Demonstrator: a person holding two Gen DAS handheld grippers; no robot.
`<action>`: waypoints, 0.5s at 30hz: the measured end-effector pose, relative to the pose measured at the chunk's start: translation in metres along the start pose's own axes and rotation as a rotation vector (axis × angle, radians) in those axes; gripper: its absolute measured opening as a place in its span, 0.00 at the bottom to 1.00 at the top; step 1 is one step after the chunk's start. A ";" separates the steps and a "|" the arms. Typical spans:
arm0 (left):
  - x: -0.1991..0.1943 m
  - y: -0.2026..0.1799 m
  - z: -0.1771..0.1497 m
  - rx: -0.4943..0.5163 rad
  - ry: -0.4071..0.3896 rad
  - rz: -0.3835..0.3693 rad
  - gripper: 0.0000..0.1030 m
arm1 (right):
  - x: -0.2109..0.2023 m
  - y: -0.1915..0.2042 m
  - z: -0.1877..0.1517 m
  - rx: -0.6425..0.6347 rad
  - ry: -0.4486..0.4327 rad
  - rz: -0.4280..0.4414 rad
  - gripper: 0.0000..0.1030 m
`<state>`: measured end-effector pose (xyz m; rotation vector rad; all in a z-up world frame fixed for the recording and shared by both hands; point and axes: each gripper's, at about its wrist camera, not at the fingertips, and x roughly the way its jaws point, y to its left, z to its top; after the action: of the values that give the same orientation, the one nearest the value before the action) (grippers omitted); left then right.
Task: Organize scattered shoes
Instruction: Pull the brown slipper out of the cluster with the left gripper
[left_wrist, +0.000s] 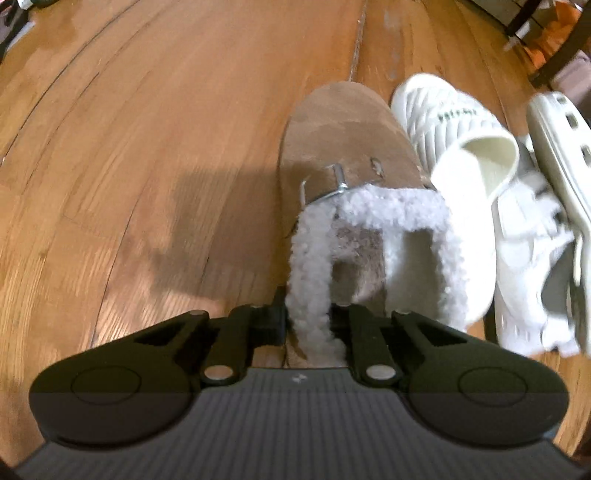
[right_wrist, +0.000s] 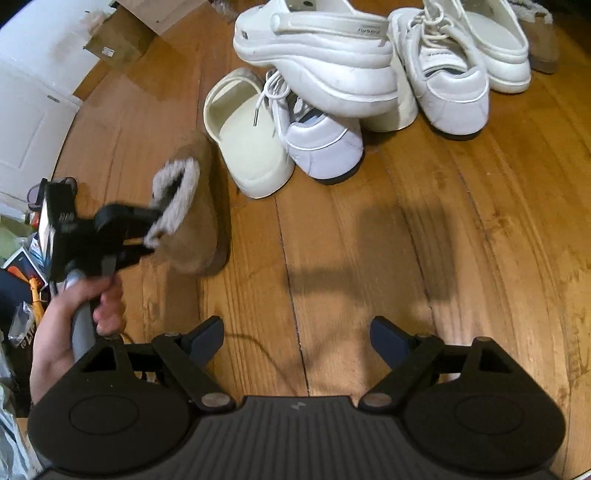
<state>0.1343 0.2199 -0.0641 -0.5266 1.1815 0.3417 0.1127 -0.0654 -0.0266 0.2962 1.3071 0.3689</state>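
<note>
L tongs (left_wrist: 309, 317) clamped on 1 tan slipper (left_wrist: 343, 147) fleece collar; R tongs (right_wrist: 297, 338) wide, empty; 2 tongs.

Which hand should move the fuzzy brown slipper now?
Left. The left gripper already pinches the brown slipper's fleece collar, while the right gripper hangs open above bare wooden floor.

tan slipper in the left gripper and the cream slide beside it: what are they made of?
Tan slipper: looks like matte suede, napped and faintly scuffed, with a curly fleece collar that the left gripper pinches; real or synthetic, can't tell.
Cream slide: probably moulded foam or rubber, one smooth seamless piece with a soft sheen.
</note>
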 end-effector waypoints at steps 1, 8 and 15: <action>-0.009 0.003 -0.009 0.015 -0.007 -0.003 0.11 | -0.002 0.000 -0.002 -0.008 -0.005 0.000 0.85; -0.061 0.011 -0.062 0.104 -0.003 -0.029 0.11 | -0.015 -0.008 -0.030 -0.017 0.025 0.038 0.85; -0.083 0.012 -0.119 0.192 0.067 -0.093 0.11 | -0.026 -0.019 -0.063 0.001 0.065 0.015 0.85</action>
<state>0.0057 0.1649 -0.0226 -0.4264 1.2350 0.1299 0.0478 -0.0929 -0.0267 0.2973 1.3699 0.3937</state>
